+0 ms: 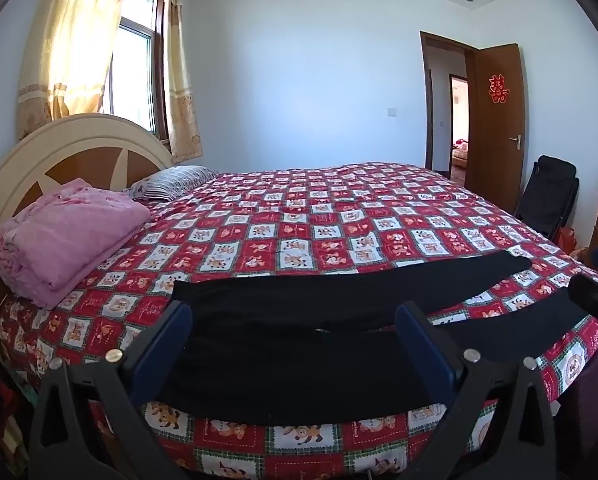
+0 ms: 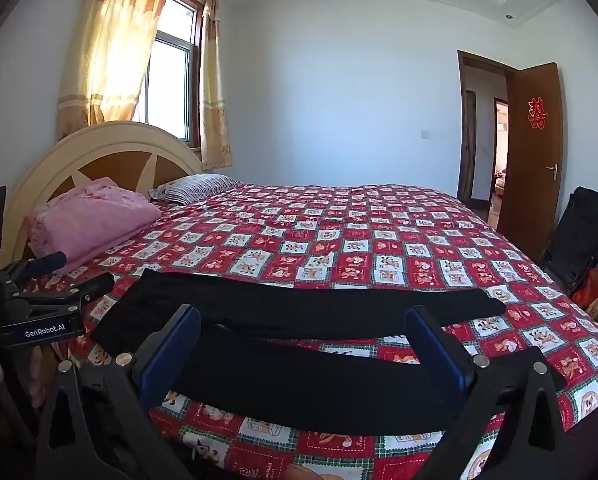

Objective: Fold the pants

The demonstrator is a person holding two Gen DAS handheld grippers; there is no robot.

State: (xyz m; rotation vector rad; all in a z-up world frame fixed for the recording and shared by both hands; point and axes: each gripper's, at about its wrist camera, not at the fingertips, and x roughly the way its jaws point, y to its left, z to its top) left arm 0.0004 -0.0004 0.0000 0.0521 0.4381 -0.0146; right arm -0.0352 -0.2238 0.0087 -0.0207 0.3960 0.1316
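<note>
Two handheld grippers, left gripper and right gripper, hover with jaws spread wide, gripping nothing, above flat black fabric pants on a red-checked quilt. Folding looks unstarted; next, each should probably pinch a pant edge.

I see the pants as matt black cloth. The bed wears a printed cotton-like quilt cover, faintly creased. The folded blanket looks fleecy pink. My left claw shows matt black plastic, blue pads, shiny metal pins. The headboard is smooth painted wood.
</note>
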